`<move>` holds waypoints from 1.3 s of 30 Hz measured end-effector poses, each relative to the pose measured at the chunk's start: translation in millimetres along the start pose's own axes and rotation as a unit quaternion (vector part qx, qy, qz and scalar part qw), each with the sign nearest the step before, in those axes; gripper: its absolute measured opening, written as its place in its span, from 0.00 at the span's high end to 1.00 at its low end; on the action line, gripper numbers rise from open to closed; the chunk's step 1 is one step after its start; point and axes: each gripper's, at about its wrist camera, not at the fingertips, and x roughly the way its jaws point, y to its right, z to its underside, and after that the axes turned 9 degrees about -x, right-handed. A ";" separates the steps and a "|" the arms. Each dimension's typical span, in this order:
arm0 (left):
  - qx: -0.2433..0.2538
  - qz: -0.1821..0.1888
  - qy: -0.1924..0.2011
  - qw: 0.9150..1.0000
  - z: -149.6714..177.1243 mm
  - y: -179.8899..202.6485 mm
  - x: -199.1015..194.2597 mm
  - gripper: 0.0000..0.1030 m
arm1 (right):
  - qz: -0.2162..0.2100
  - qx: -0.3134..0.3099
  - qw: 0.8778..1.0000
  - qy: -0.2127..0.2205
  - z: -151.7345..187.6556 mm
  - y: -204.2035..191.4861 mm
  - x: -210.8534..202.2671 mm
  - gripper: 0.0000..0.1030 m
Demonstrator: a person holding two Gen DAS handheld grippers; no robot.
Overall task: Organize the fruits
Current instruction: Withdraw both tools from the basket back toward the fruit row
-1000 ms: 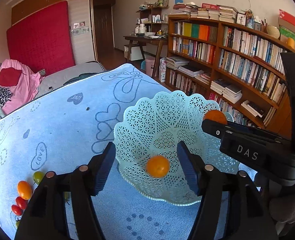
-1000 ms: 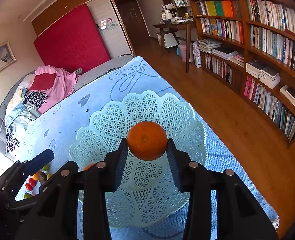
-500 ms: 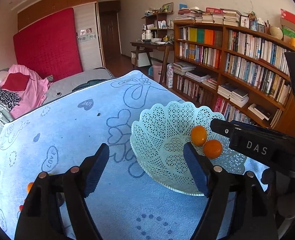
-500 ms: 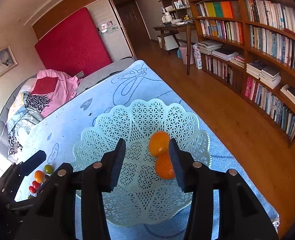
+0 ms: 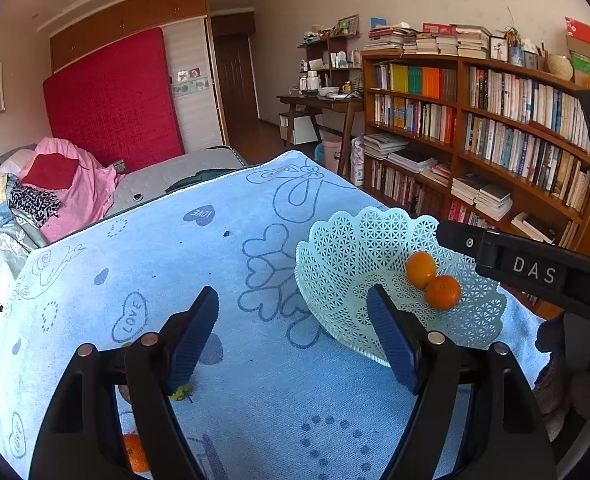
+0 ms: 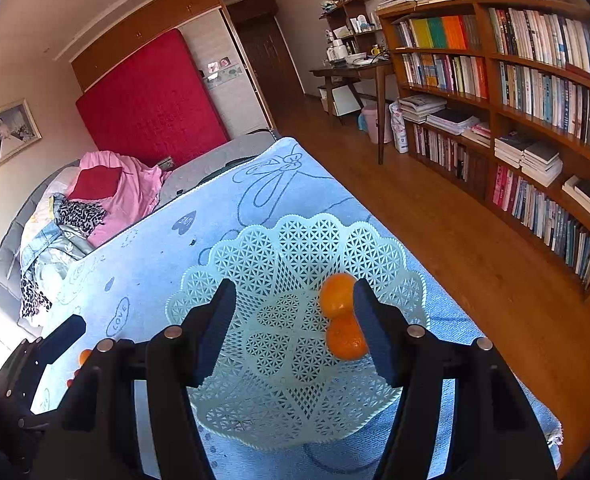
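The pale green lattice basket (image 6: pixel 295 248) stands on the counter (image 5: pixel 255 408), which a blue towel with hearts covers. Two oranges lie inside the basket and touch each other: one orange (image 6: pixel 337 294) toward the far rim, the other orange (image 6: pixel 345 340) nearer to the camera. The right claw (image 6: pixel 295 328) hangs over the basket; its jaws have just been opening, they are spread, and they pinch nothing. The left claw (image 5: pixel 293 340) is to the left of the basket, above the towel, also spread and empty. Some small fruits (image 5: pixel 135 454) lie on the towel left of the basket, partly hidden.
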 end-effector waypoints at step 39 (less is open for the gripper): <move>-0.151 -0.155 -0.016 0.976 56.4 -167.5 -66.7 0.10 | -0.135 -0.105 0.985 -0.026 49.3 -115.4 4.7 0.12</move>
